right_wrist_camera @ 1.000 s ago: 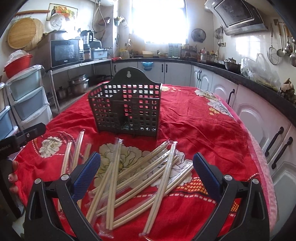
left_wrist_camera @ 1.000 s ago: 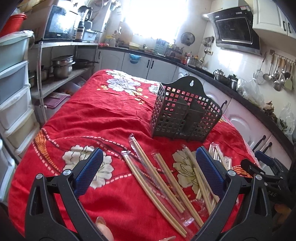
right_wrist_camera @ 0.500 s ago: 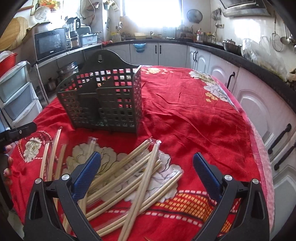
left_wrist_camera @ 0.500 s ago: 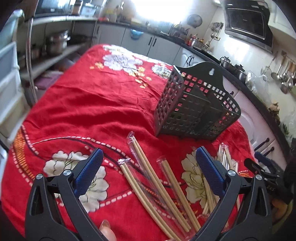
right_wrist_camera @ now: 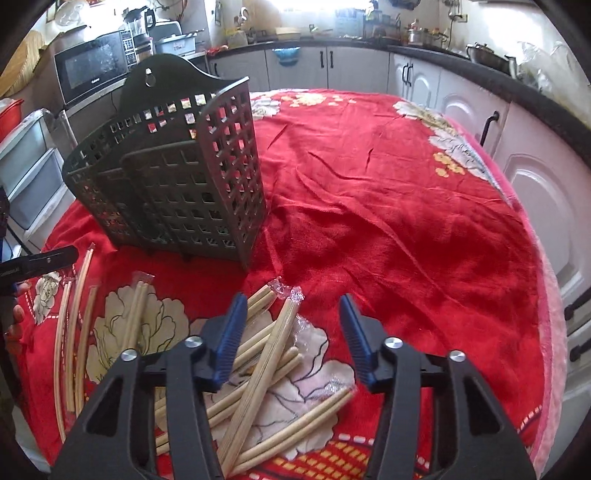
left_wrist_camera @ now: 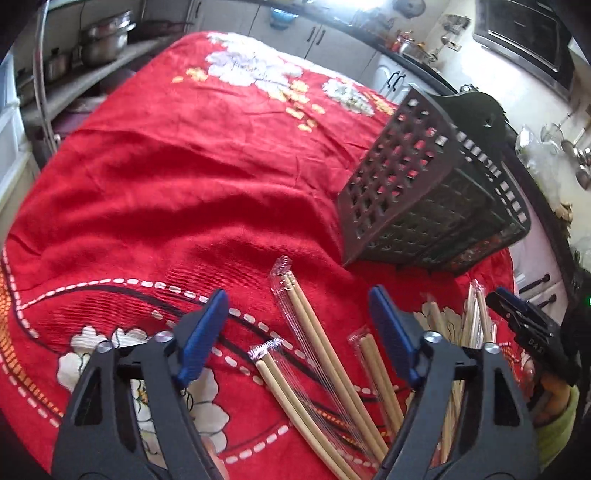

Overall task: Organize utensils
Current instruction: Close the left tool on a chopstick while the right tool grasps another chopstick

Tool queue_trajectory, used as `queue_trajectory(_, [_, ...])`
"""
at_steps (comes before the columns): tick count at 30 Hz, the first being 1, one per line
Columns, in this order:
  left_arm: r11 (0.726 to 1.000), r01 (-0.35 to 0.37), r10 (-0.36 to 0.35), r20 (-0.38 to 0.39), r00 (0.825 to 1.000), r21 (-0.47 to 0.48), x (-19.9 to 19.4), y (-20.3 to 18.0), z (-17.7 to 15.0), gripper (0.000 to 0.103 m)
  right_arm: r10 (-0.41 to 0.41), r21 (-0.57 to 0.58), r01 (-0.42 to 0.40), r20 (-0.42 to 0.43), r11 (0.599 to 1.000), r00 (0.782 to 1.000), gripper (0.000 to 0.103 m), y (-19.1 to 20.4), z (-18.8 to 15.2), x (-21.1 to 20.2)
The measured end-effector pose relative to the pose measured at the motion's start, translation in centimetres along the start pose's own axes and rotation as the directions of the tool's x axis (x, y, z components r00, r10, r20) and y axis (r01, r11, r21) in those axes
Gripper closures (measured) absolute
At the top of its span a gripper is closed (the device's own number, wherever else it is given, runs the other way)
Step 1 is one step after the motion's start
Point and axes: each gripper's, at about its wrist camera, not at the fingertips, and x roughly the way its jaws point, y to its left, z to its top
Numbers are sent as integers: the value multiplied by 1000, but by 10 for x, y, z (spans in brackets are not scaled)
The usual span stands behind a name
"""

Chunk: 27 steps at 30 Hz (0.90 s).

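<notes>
Both hand-held grippers, left point(left_wrist_camera: 297, 332) and right point(right_wrist_camera: 290, 334), tilt downward, jaws just closing, nothing gripped.

Strong daylight from window point(right_wrist_camera: 314, 7) at far wall, blown out white. Red cloth point(left_wrist_camera: 184, 177) well lit, saturated. Heavy fisheye bending at edges, black vignette in corners. Slight motion blur throughout; glare on cabinet doors point(right_wrist_camera: 535, 192).

A table is covered by a red floral cloth point(right_wrist_camera: 388, 206), on which a dark lattice basket point(right_wrist_camera: 177, 192) and wrapped chopsticks point(right_wrist_camera: 266, 354) are laid ahead of the gripper.
</notes>
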Motion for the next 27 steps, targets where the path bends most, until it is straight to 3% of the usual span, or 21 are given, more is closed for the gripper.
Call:
queue_trajectory(4, [1000,-5,5,-19,1000,-7,9,2,5,41,24,-10,-25,-36,1000,999,66,-1,4,11])
queue_trajectory(10, [1000,-27,28,-40,999,11,20,-3,13,55,49,6,-48,-72,999,996,79,-5,3,21])
queue_trajectory(18, [996,-78,80,-42,996,38,28,-7,17,94,85,55,-82,-53,995,995,91,-22,5,16])
queue_trajectory(27, [997,-26,26,-2,1000,67,12,-20,22,98,119,112,-121,23,986,993,94,-39,16,-15])
